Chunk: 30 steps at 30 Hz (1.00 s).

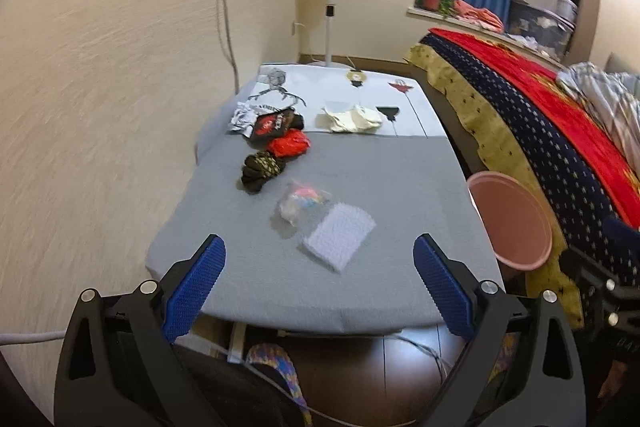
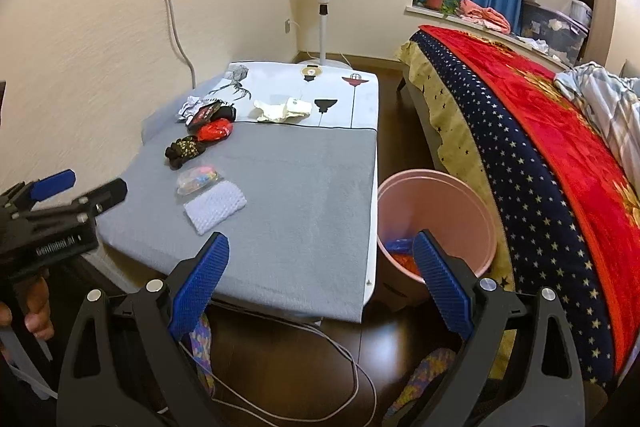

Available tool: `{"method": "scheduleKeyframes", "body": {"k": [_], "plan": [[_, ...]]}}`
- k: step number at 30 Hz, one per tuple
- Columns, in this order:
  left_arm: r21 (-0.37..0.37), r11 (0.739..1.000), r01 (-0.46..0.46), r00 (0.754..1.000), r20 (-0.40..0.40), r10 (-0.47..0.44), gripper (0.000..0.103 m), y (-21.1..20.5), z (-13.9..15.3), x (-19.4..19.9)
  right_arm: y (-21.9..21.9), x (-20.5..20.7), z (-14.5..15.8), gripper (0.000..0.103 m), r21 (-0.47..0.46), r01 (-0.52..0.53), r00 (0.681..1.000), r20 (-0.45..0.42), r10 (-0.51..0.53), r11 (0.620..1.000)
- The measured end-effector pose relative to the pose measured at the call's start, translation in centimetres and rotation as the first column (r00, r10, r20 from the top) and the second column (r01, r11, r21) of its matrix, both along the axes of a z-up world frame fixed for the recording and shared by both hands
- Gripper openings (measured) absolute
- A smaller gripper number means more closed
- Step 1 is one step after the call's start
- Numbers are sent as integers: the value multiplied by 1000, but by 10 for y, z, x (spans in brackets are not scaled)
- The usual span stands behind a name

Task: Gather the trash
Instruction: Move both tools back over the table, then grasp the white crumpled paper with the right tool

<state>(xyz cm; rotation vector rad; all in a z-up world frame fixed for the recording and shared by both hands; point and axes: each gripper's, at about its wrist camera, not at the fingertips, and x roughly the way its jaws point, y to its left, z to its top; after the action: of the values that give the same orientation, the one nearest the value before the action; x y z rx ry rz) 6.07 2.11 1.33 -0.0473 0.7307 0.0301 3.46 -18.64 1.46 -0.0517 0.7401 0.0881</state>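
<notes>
Both my claws gape wide, empty: left claw (image 1: pixel 318 281), right claw (image 2: pixel 320 279). Thin white pad (image 1: pixel 339 235) at frame centre may slip off before the bucket (image 2: pixel 436 223).

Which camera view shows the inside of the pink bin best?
The right wrist view: it looks down into the pink bin and shows red and blue trash at the bottom. The left wrist view shows only its rim and inner wall.
</notes>
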Motion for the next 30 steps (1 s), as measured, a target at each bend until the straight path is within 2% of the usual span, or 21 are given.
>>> {"method": "scheduleKeyframes", "body": {"k": [8,12,15,19,23,27,30], "plan": [[26,996,-83,996,45,82,92,22,17,71,1,55,-2,92,-13,12,997,76,-11,1000],[34,993,-113,992,58,111,92,31,21,118,5,106,-5,92,-7,7,993,120,-6,1000],[45,990,-135,989,73,131,92,34,20,152,14,159,-17,92,-11,2,992,130,-1,1000],[43,985,-165,984,73,161,92,44,12,190,32,224,-43,92,-97,-2,987,157,17,995],[21,983,-180,983,30,179,92,53,2,213,47,280,-78,91,-119,-37,994,99,49,992],[-2,984,-176,984,32,176,92,58,1,223,56,322,-106,91,1,-56,998,18,56,998],[-17,982,-189,981,36,190,92,64,2,227,73,345,-114,91,31,-70,998,14,69,997]]}}
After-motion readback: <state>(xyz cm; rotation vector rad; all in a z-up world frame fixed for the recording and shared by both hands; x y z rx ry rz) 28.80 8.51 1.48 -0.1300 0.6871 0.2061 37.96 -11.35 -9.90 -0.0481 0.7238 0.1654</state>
